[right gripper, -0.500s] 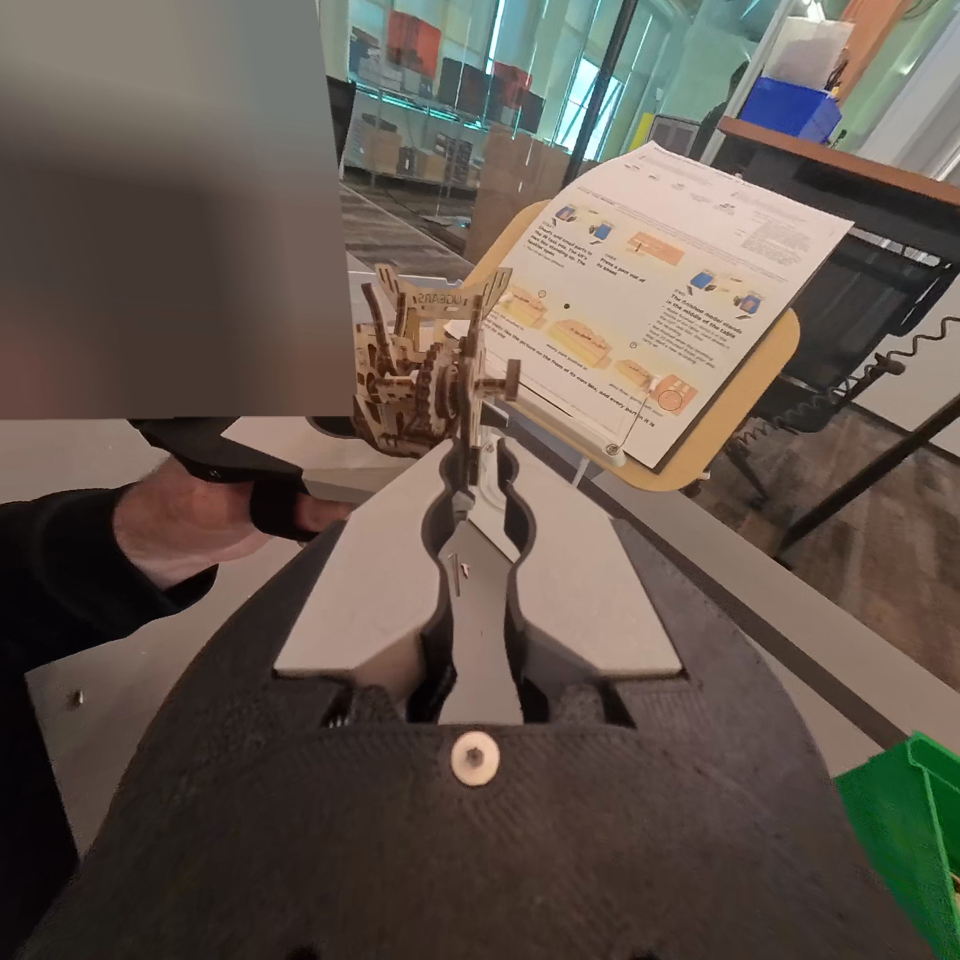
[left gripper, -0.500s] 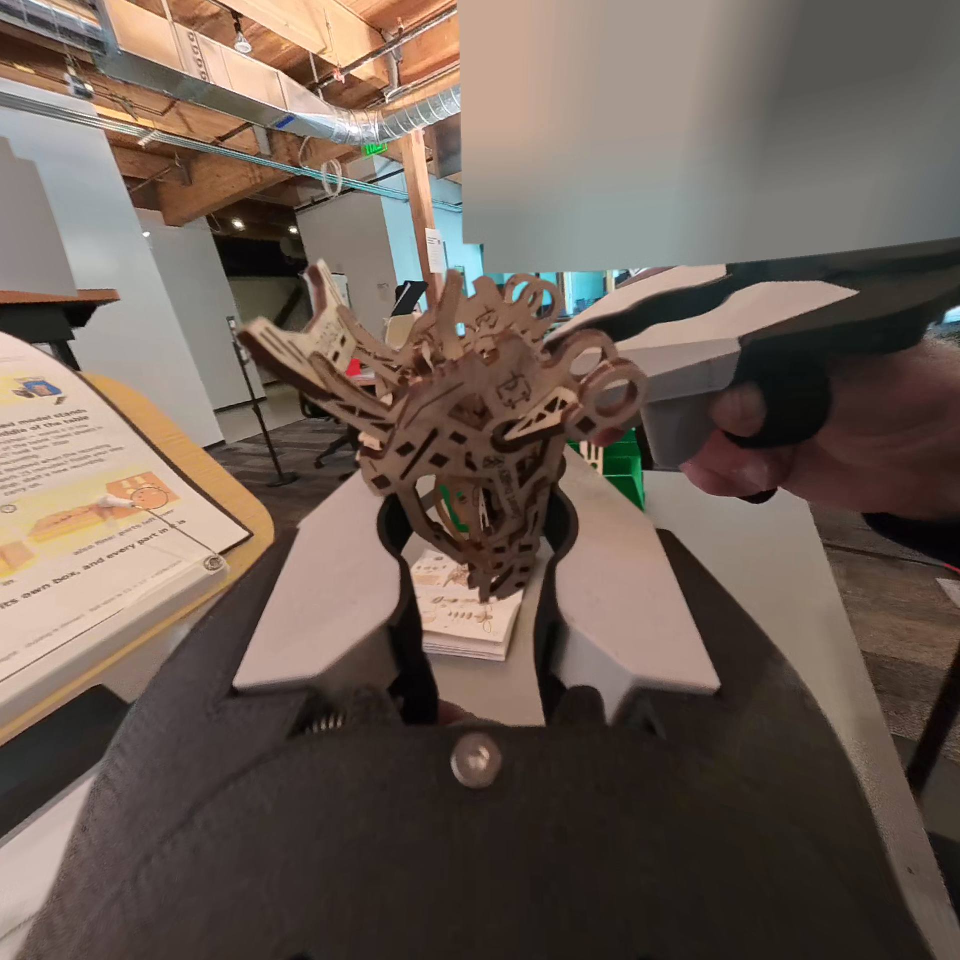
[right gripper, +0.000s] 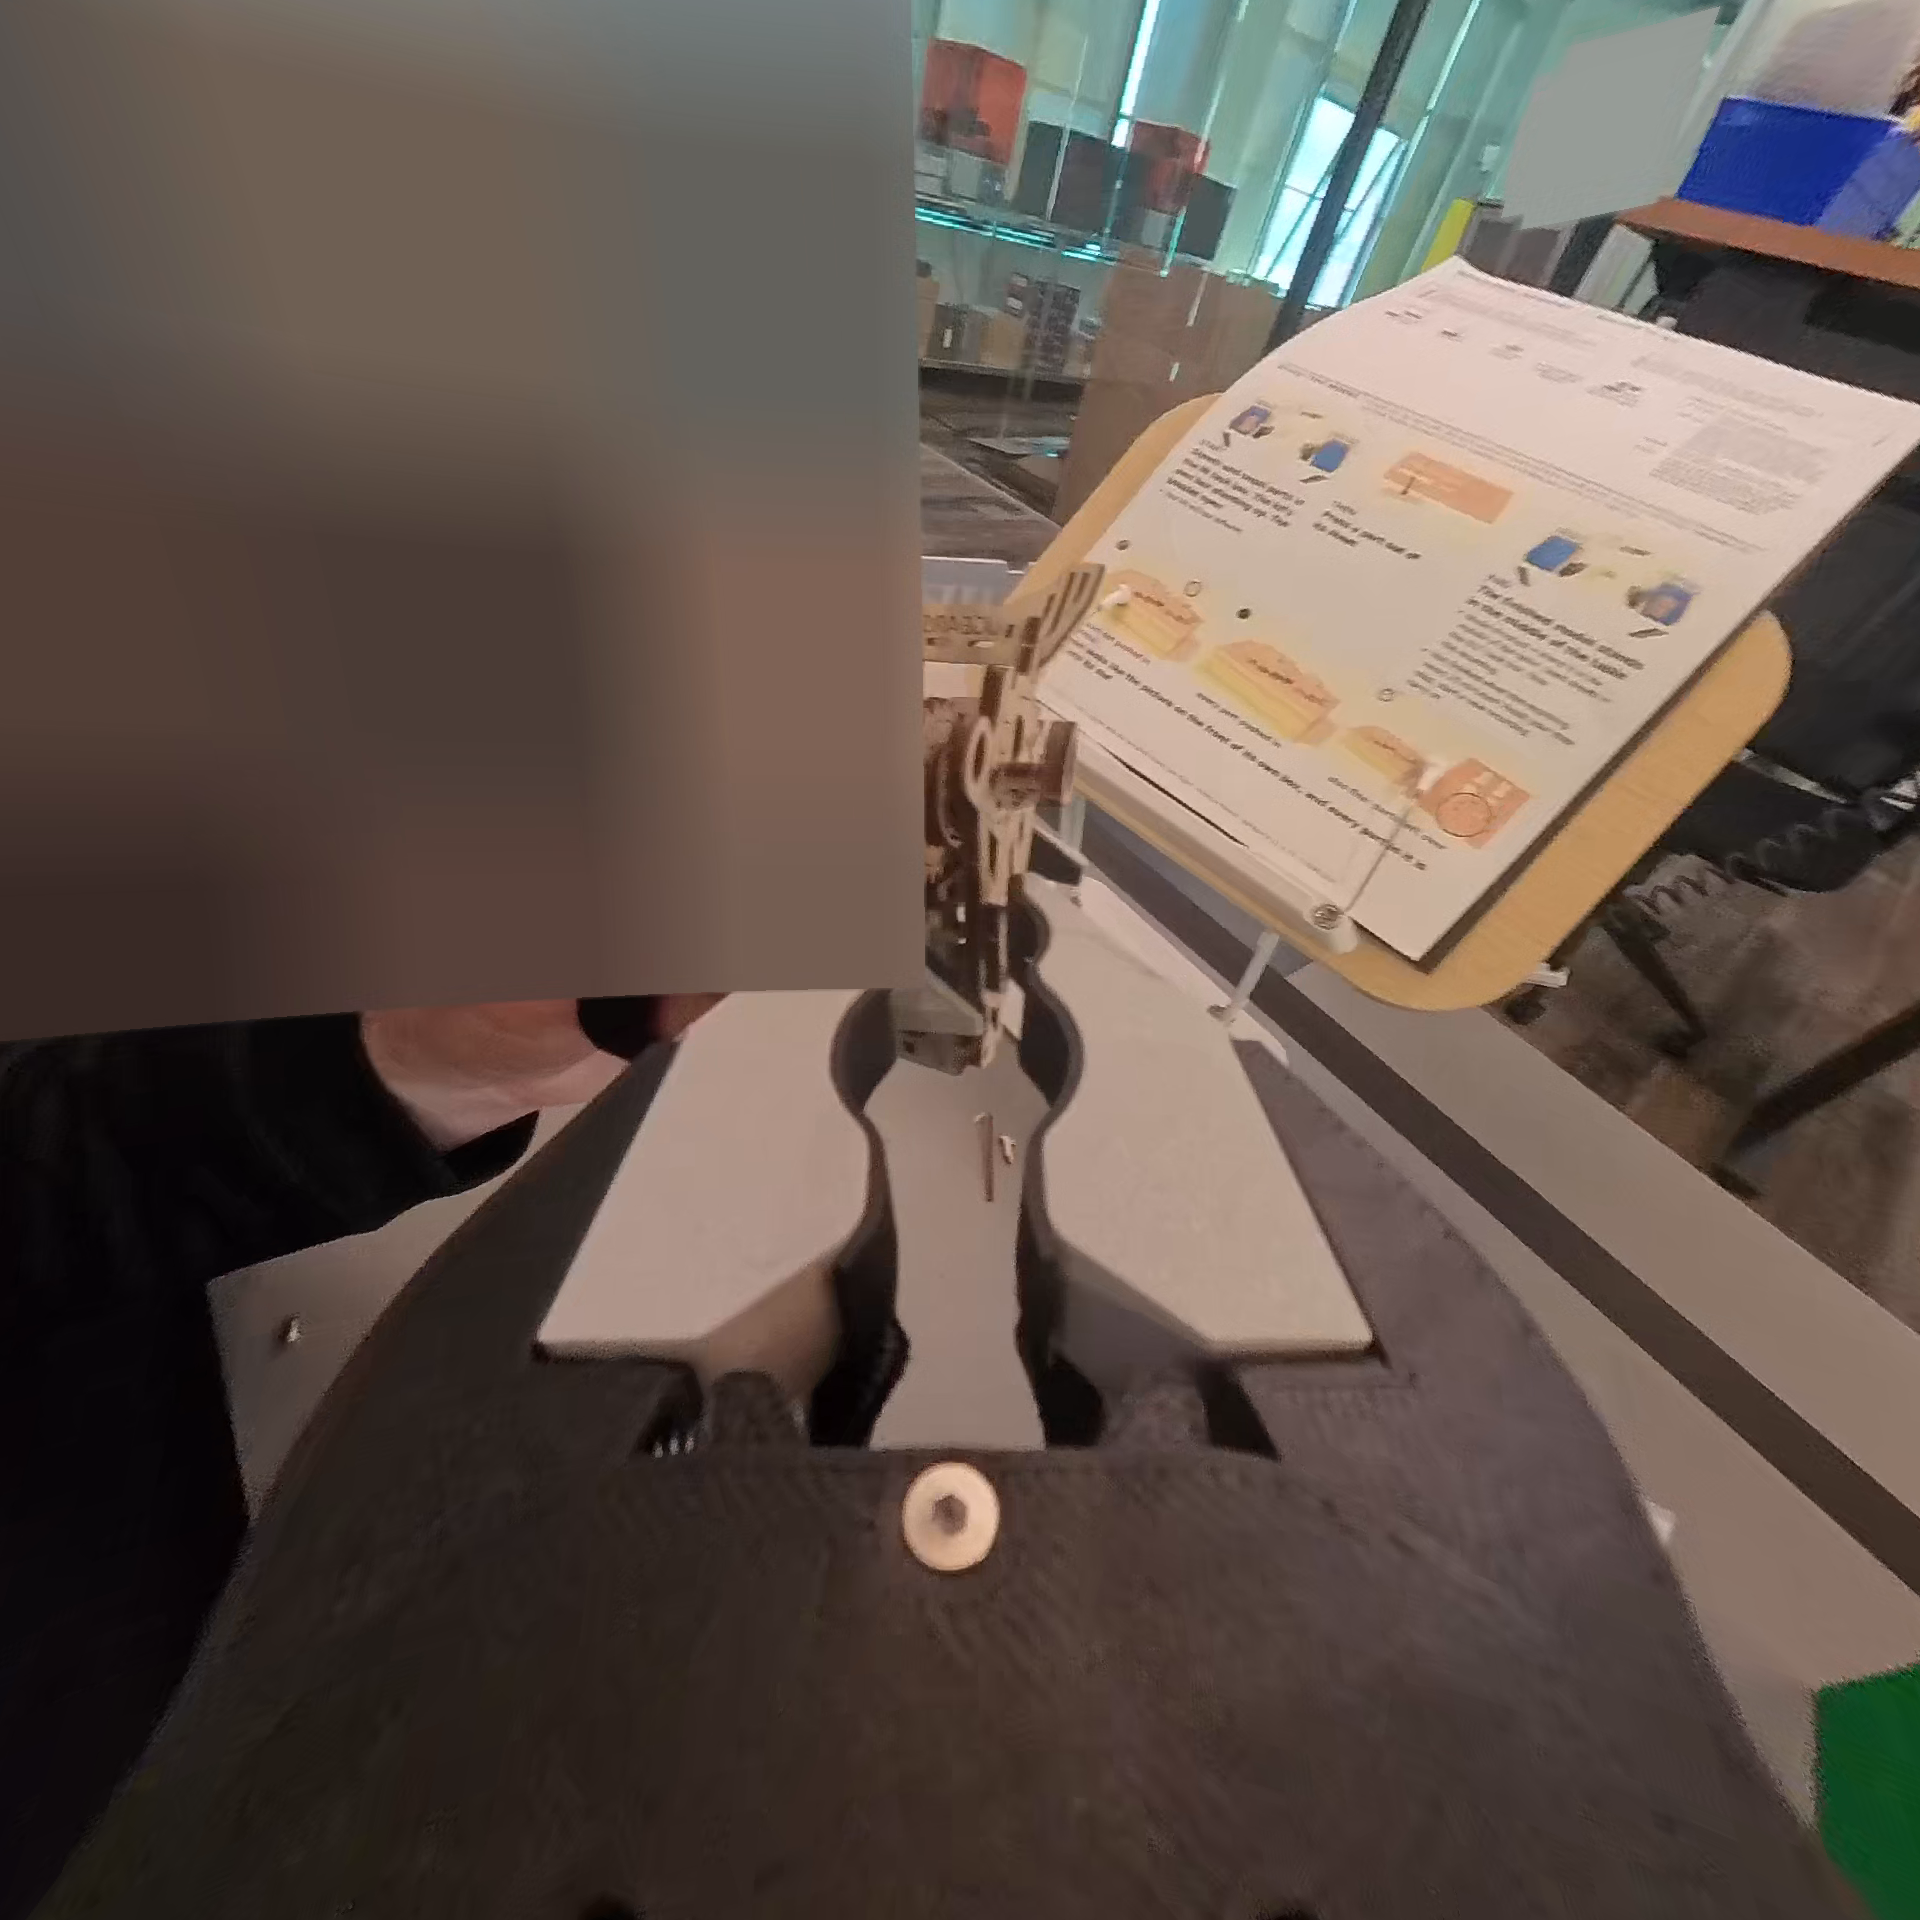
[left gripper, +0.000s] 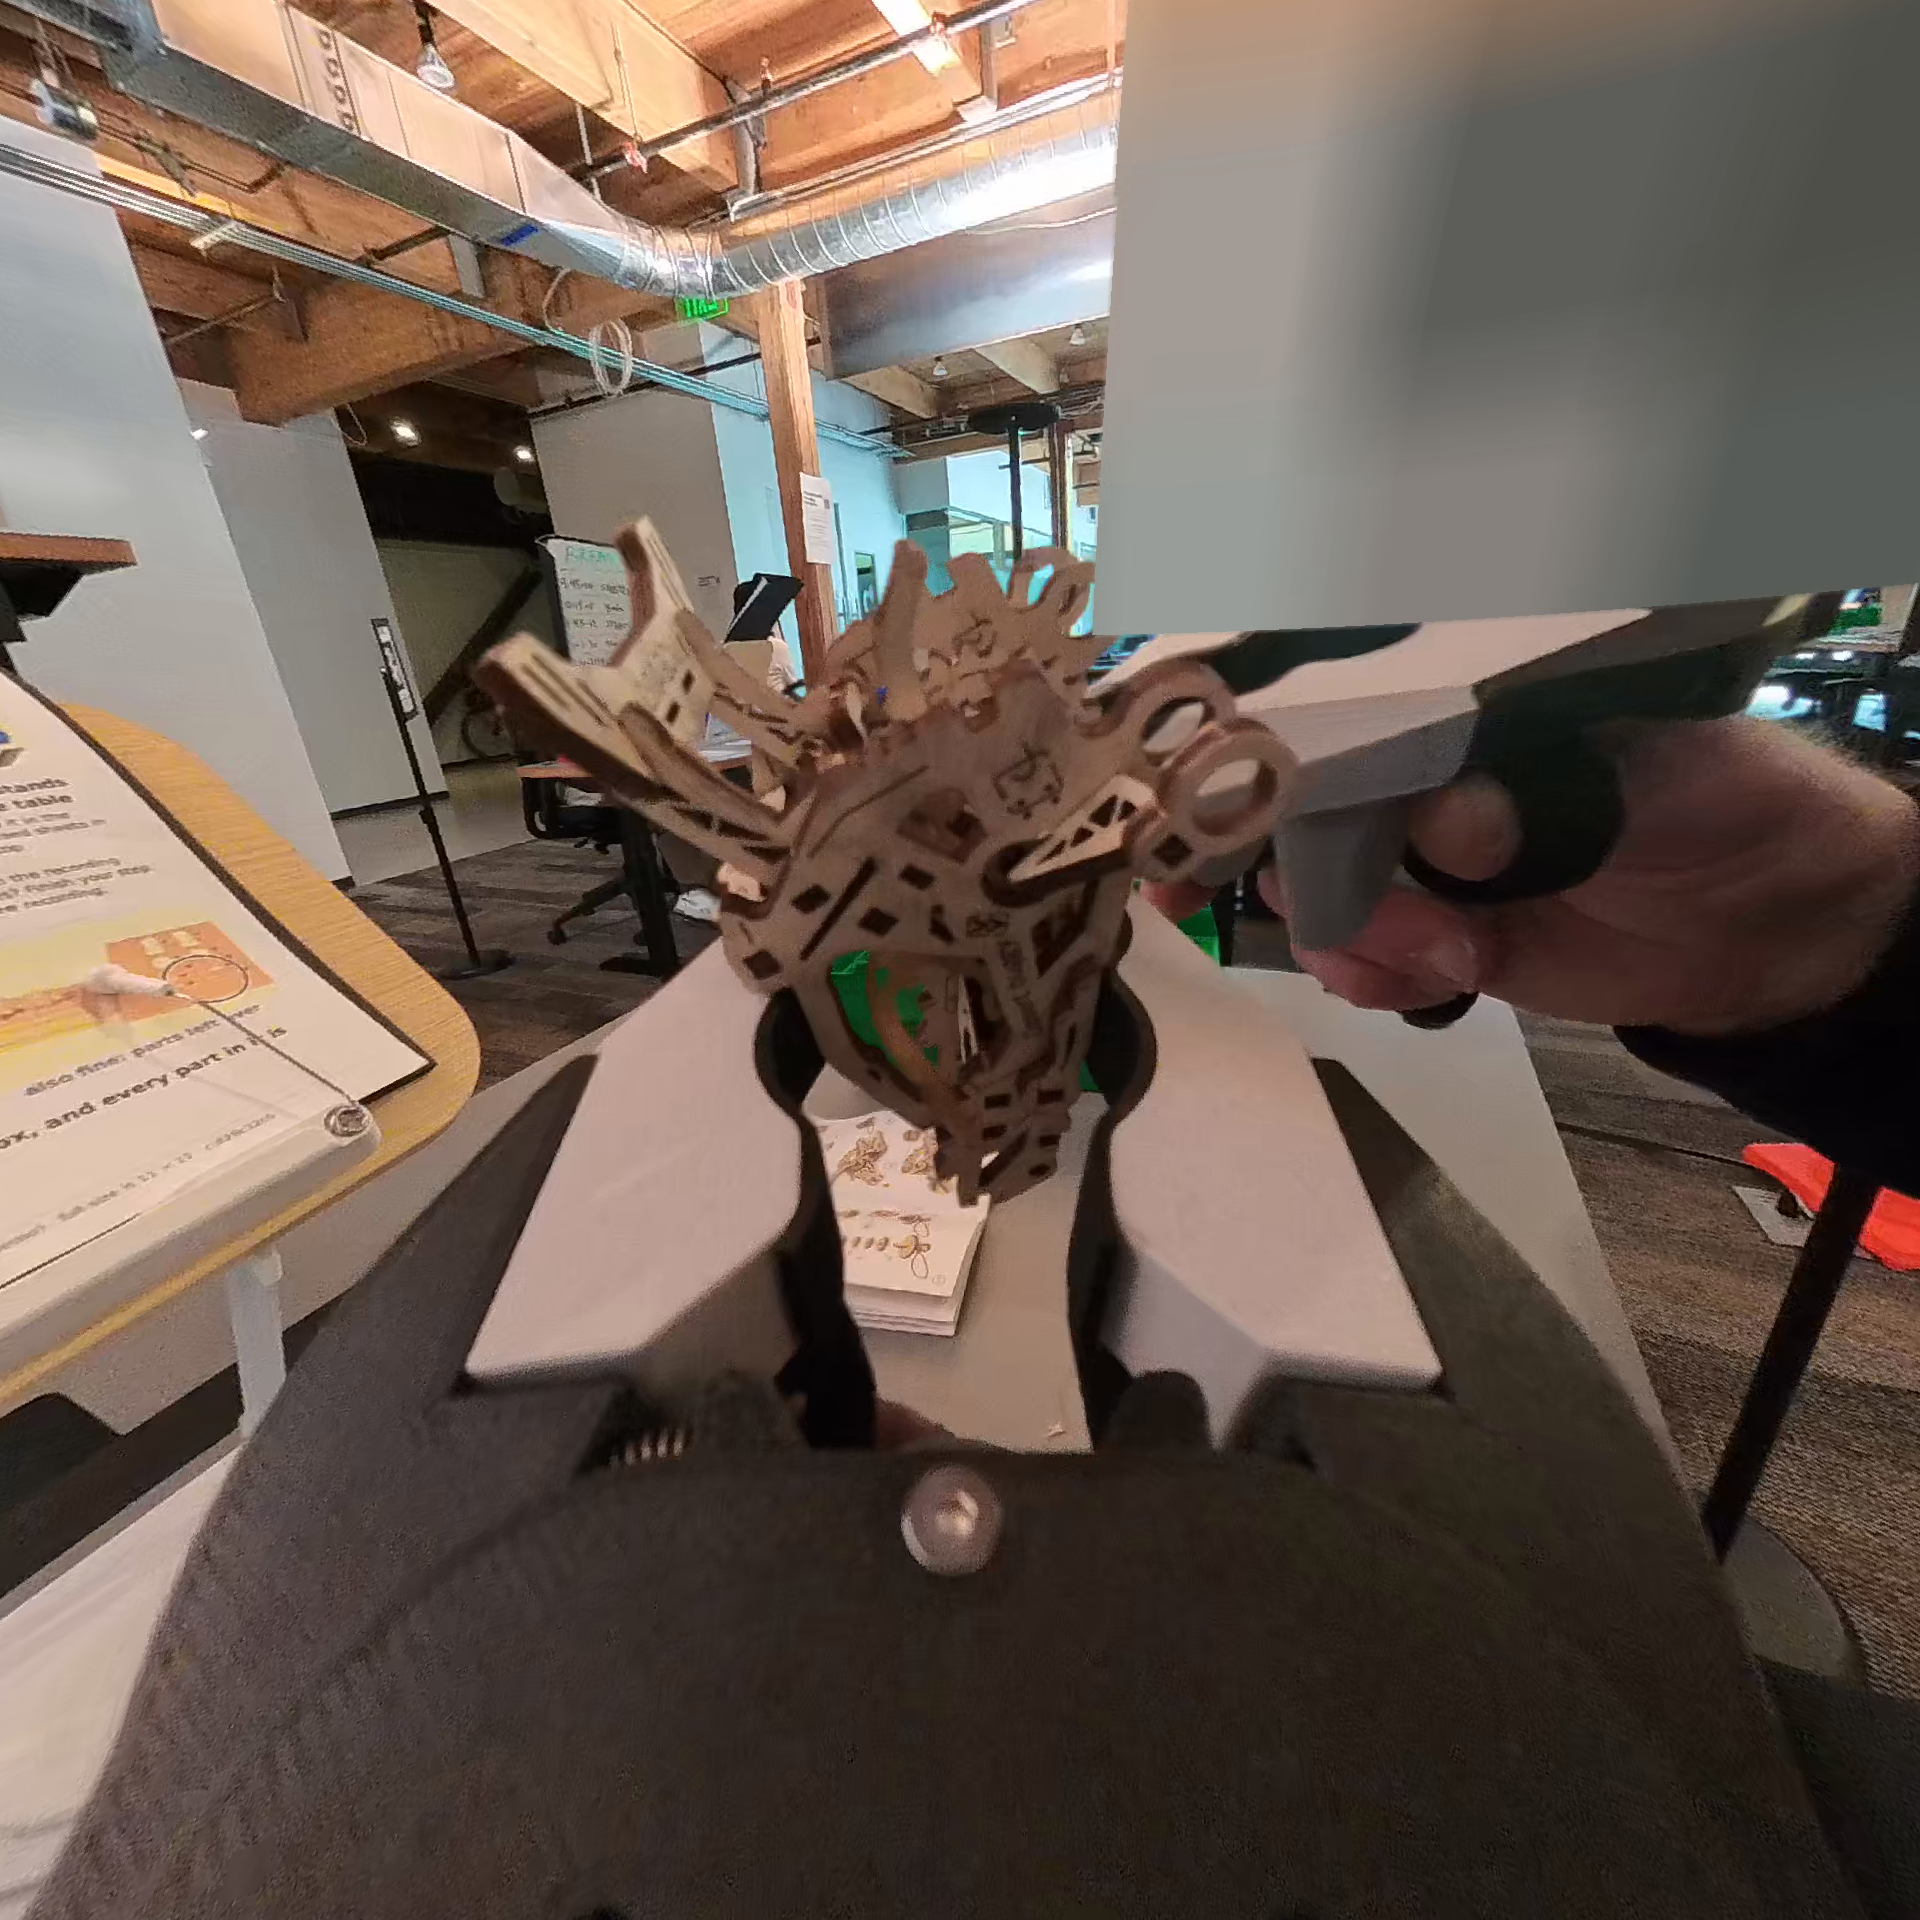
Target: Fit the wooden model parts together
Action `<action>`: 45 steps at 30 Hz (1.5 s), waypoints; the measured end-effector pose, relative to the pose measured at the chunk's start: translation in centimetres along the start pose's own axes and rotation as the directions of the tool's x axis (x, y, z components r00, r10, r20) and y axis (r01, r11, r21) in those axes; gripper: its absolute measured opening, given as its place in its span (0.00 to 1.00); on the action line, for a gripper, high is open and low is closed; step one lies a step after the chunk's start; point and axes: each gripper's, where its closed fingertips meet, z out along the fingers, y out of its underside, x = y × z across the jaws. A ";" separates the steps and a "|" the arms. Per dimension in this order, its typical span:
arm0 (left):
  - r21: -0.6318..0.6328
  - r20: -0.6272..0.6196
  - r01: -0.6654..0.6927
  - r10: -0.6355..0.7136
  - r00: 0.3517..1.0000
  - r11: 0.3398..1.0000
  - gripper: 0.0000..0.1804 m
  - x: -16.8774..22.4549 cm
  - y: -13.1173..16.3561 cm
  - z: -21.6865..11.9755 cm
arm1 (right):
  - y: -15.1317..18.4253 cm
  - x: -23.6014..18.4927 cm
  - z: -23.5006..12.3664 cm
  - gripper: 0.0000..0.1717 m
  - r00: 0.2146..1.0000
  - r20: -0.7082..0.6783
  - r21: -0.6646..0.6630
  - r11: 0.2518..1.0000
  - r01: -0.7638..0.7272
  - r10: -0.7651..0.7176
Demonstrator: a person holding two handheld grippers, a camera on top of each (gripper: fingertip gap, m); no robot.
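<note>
My largest printed item is the instruction sheet (right gripper: 1455, 623) on its wooden stand (right gripper: 1704, 790). Smaller, the wooden model (left gripper: 935, 862), engraved with lettering, sits clamped in my left gripper (left gripper: 951, 1029). My right gripper (right gripper: 951, 1039) stands apart beside it. An illustrated booklet (left gripper: 904, 1247) lies on the table (left gripper: 1455, 1091) below.

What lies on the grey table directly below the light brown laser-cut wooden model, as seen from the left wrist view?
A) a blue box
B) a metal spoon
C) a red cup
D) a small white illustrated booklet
D: a small white illustrated booklet lies on the grey table under the light brown laser-cut wooden model.
</note>
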 end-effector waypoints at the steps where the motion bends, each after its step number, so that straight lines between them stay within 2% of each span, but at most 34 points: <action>1: 0.000 0.004 -0.004 0.004 1.000 1.000 0.26 0.0 0.0 0.0 | 0.0 0.2 0.0 0.03 1.000 -0.017 0.001 1.000 0.002 -0.002; 13: -0.001 -0.036 0.002 -0.002 0.999 1.000 0.26 0.6 0.1 0.1 | 0.2 0.0 0.0 0.01 0.999 0.036 -0.024 1.000 -0.015 0.016; 21: 0.026 -0.143 0.095 -0.091 0.986 0.995 0.26 0.9 -0.5 -0.4 | -0.2 -0.5 0.0 0.02 0.990 0.121 -0.027 0.997 -0.068 0.070; 30: 0.048 -0.266 0.240 -0.219 0.939 0.970 0.25 1.4 -0.7 -0.6 | -0.3 -0.9 -0.1 0.03 0.979 0.187 -0.038 0.996 -0.078 0.083; 34: 0.056 -0.251 0.238 -0.217 0.943 0.970 0.26 0.9 -0.5 -0.6 | -0.3 -0.8 0.4 0.02 0.988 0.145 -0.042 0.998 -0.053 0.058; 37: 0.083 -0.297 0.262 -0.227 0.928 0.962 0.25 0.9 -0.7 -0.9 | -0.5 -0.9 0.6 0.02 0.988 0.143 -0.033 0.998 -0.059 0.063; 41: 0.069 -0.396 0.351 -0.298 0.869 0.934 0.26 0.6 -0.4 -0.9 | -0.2 -0.6 1.3 0.03 0.987 0.106 -0.033 0.993 -0.116 0.119; 43: 0.109 -0.329 0.293 -0.244 0.912 0.950 0.27 0.2 -0.3 -0.5 | -0.1 -0.2 1.4 0.03 0.989 0.071 -0.022 0.991 -0.130 0.132; 45: 0.117 -0.276 0.262 -0.222 0.935 0.958 0.35 0.0 -0.2 -0.3 | 0.0 0.0 1.5 0.02 0.989 0.044 -0.014 0.990 -0.140 0.140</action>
